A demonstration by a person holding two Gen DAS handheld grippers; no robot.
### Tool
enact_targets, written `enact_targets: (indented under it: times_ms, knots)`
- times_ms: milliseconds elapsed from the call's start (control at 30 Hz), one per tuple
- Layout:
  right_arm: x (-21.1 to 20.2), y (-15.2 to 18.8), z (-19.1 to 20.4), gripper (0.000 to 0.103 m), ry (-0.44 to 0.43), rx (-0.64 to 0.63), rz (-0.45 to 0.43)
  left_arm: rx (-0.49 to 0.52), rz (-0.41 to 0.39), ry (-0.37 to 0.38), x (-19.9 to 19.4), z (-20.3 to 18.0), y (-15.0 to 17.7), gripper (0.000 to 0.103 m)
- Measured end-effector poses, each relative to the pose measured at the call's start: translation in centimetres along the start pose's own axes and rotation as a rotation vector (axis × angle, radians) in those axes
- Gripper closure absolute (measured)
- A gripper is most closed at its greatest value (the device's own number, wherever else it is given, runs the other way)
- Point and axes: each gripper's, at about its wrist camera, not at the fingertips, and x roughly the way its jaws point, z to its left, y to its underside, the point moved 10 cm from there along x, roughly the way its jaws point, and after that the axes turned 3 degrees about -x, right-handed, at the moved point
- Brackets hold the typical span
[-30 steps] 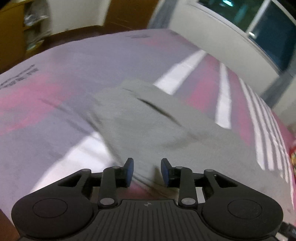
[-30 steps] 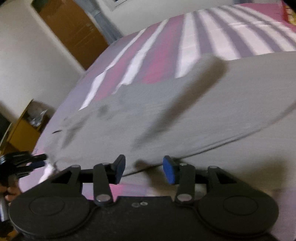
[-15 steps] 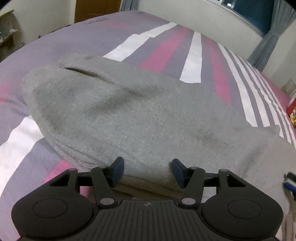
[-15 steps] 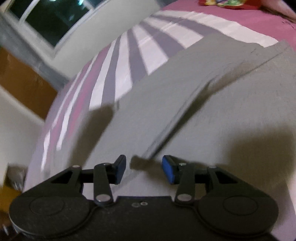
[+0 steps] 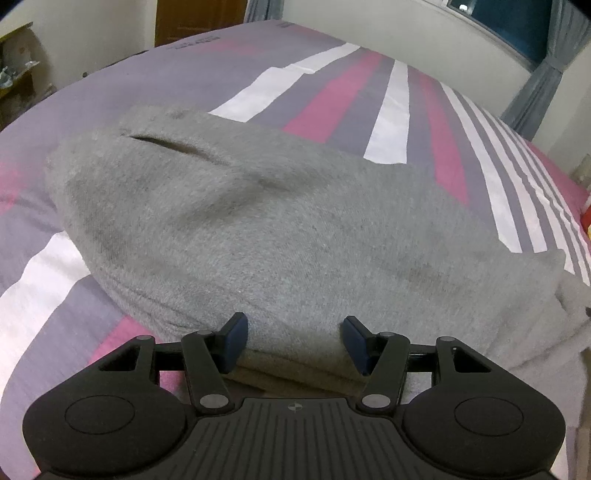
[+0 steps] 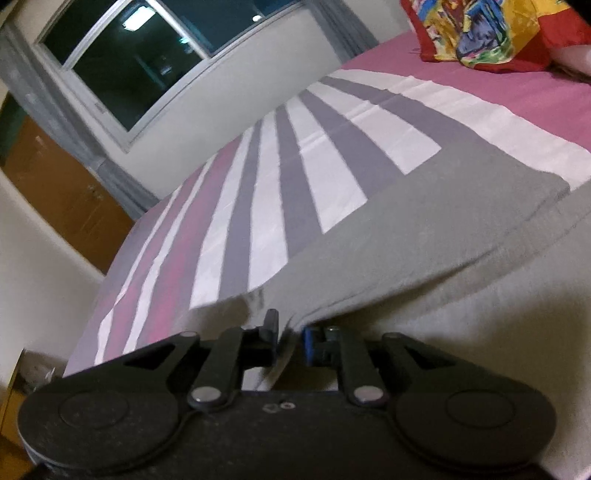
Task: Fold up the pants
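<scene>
Grey fleece pants [image 5: 280, 229] lie spread across your striped bedsheet [image 5: 325, 92], the bulk of them toward the near edge of the bed, with a dark slit of an opening showing on the upper layer at the far left end. Your left gripper [image 5: 295, 341] sits low at that near edge with its jaws wide apart, the blue pads [image 5: 236, 341] flanking a stacked fold of fabric without pinching it; the cloth runs between them and on underneath the gripper body.

Your right gripper [image 6: 290, 334] has its jaws drawn close together, clamped on a thin edge of the pants [image 6: 424, 236], and that edge rises off the sheet into a raised ridge running away to the right. Beyond it, the pink, white and purple stripes of the bedsheet [image 6: 280, 184] fan out toward the far side of the bed, where a dark window [image 6: 147, 62] sits in the wall. At the far right corner of the bed rests a brightly printed red and yellow pillow [image 6: 487, 29].
</scene>
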Motion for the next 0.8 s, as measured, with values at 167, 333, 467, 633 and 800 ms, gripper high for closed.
enact_targets:
  times_ms: [167,333,467,633,800]
  knots:
    - [-3.6,-1.6,2.4,0.096,0.037,-0.104,-0.084,0.0,0.003,-0.004,0.0,0.0,0.0,0.046]
    - [-11.9,0.4,6.1,0.097,0.014,-0.378,-0.211,0.051,-0.006,-0.008,-0.2,-0.2,0.3,0.046]
    - [-11.1,6.3,0.8,0.097,0.101,-0.32,-0.049,0.074,-0.012,-0.013,-0.4,-0.2,0.4,0.046]
    - [-9.2,9.5,-3.3,0.087,0.112,-0.189,0.074,0.115,-0.021,-0.047,-0.5,-0.7,0.5,0.045]
    - [-11.8,7.1,-4.6,0.062,0.025,-0.061,0.035,0.076,-0.053,-0.03,-2.1,-1.7,-0.1,0.046]
